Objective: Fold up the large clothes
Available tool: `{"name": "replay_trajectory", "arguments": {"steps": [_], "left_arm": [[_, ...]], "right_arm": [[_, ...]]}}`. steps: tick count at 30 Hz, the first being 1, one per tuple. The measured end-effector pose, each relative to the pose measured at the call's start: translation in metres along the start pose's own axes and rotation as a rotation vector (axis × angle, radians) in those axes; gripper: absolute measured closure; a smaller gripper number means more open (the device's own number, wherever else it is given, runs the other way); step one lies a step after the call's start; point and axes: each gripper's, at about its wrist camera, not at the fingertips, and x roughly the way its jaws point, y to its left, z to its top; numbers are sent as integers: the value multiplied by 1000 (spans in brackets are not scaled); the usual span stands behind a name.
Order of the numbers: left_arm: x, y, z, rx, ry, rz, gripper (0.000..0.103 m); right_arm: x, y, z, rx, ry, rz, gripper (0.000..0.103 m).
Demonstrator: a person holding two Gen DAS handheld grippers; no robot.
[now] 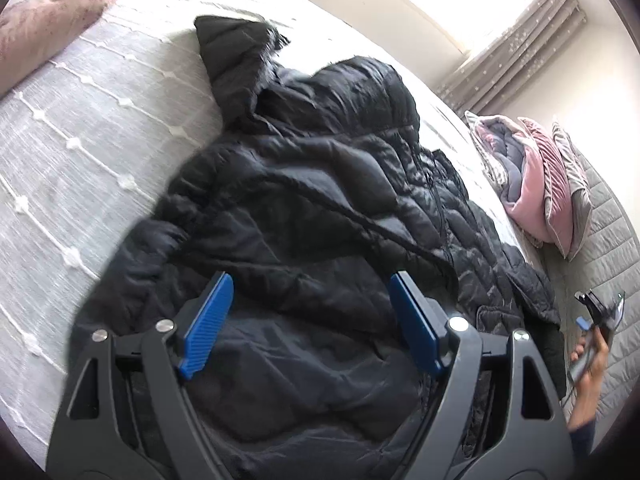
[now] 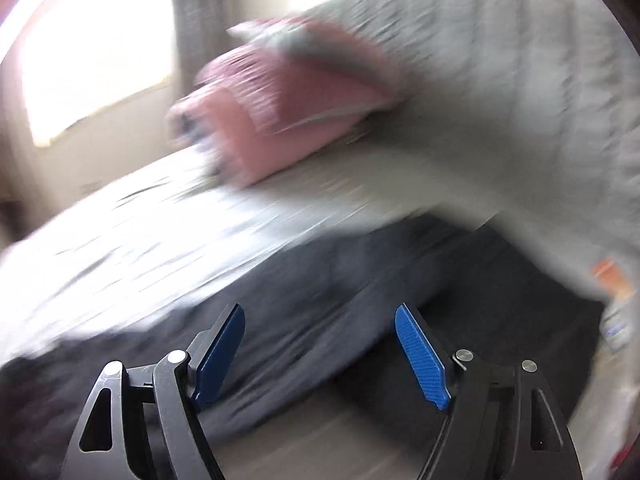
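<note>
Both tongs (image 1: pixel 308 320) (image 2: pixel 320 354) gape released above black jacket (image 1: pixel 304 184) on bedspread (image 1: pixel 80 140), pink pillows (image 1: pixel 548 196) nearby.

Daylight from the window (image 1: pixel 460 4) blows out to glare; the right wrist view is heavily motion-blurred, edges fisheye-warped.

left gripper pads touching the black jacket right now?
Cannot tell. In the left wrist view the left gripper stands open over the black jacket, nothing pinched between its pads, but the fabric fills the background and no gap or contact shows plainly.
</note>
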Motion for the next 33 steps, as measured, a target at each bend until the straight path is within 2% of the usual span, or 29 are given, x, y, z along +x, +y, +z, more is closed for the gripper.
{"name": "replay_trajectory", "arguments": {"steps": [2,5,7,9,11,13,15,17,20,24,26,27,28,29,31,32,33], "left_arm": [[-5,8,6,-10,-14,29,22],[-13,23,18,-28,-37,84,22],[-19,33,32,-22,-70,138,22],[-20,42,49,-8,-82,180,22],[-15,43,72,6,-73,212,22],[-2,36,107,46,-69,250,21],[21,18,143,124,-56,301,18],[53,0,177,186,-23,341,16],[109,-25,220,294,8,541,16],[171,-29,245,407,-19,780,18],[199,-11,242,432,49,903,72],[203,-2,240,435,77,946,94],[198,4,237,441,54,954,95],[187,9,234,444,18,930,95],[148,23,230,415,-66,921,96],[121,32,226,382,-113,884,96],[90,44,219,336,-159,813,96]], "right_arm": [[-16,32,-39,-37,108,176,24],[-26,81,-103,-127,258,328,24],[-23,111,-152,-175,424,369,24],[-27,131,-191,-158,542,427,24],[-37,146,-218,-158,609,475,24],[-49,161,-225,-237,598,523,24],[-72,173,-229,-329,520,549,24],[-82,175,-227,-390,437,540,24],[-88,176,-230,-432,373,513,24],[-73,164,-223,-419,384,513,24],[-69,164,-224,-431,388,514,24],[-68,163,-224,-434,393,520,24],[-68,163,-226,-433,392,520,24],[-68,162,-225,-433,385,517,24],[-71,160,-221,-441,365,516,24],[-73,159,-219,-446,349,510,24],[-76,158,-217,-446,334,503,24]]}}
